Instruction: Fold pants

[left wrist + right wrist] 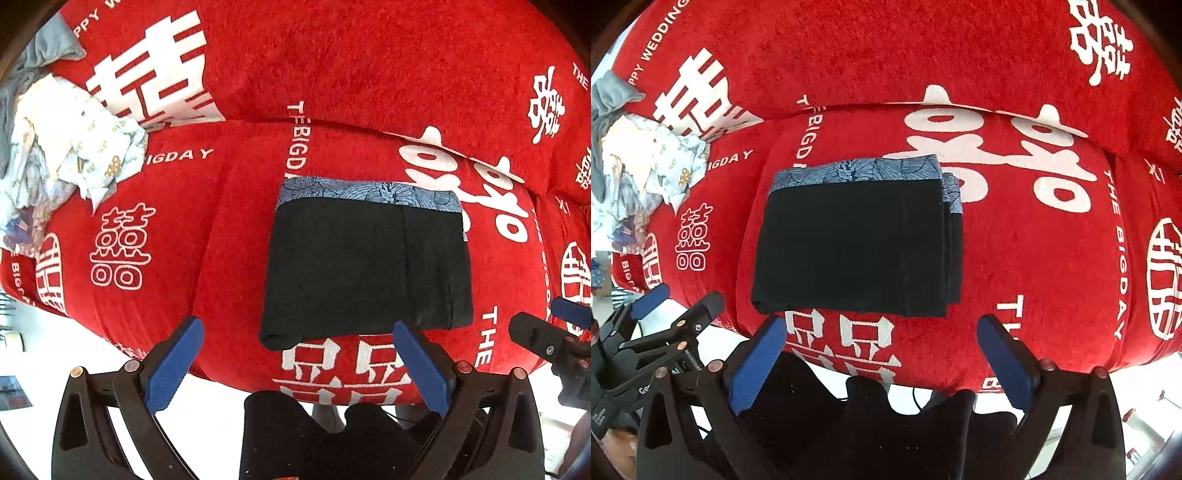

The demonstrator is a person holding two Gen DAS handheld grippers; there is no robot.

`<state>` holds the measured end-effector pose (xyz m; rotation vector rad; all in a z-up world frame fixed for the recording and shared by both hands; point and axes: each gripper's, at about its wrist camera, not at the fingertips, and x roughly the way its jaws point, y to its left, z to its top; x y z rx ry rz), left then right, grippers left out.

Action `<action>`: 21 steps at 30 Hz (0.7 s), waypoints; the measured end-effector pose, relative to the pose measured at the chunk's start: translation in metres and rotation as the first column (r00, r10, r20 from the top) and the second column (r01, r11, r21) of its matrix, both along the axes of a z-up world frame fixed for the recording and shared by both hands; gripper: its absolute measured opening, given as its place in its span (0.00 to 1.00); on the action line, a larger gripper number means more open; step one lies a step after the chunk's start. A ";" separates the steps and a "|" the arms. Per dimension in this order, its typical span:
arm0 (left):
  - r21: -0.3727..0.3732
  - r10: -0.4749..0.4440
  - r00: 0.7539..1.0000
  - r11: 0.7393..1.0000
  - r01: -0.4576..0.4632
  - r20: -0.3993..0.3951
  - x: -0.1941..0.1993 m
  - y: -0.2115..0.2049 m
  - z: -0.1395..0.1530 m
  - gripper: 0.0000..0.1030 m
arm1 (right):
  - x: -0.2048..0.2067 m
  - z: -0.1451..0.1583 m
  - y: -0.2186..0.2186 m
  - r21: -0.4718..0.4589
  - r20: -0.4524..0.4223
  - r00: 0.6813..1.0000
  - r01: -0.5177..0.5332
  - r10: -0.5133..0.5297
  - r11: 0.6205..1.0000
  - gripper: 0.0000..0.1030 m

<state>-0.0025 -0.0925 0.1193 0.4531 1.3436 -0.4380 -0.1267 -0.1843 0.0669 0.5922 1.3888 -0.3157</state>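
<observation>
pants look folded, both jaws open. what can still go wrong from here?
1. The folded pants show stepped layers at their right edge; a brush from the right gripper might slide them apart.
2. The stack lies near the front edge of the red blanket, close to the left gripper, so a nudge could pull it off.
3. The loose clothes pile sits apart at left; unlikely trouble.

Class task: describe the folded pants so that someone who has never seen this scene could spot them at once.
Find the big red blanket printed with white characters. Near its front edge lies a flat, neat black rectangle, the folded pants, with a blue patterned band along the far edge. The crumpled pale clothes at the left are loose and light, not folded.
</observation>
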 end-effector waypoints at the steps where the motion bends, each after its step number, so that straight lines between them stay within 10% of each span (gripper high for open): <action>1: 0.000 -0.006 1.000 1.000 0.006 -0.001 0.000 -0.001 0.001 1.00 | 0.000 0.001 0.000 -0.001 -0.003 1.000 0.002 -0.002 1.000 1.00; 21: -0.008 -0.015 0.999 1.000 0.015 -0.029 -0.010 -0.002 0.007 1.00 | 0.001 0.007 0.011 -0.095 -0.040 0.999 -0.017 0.013 0.995 1.00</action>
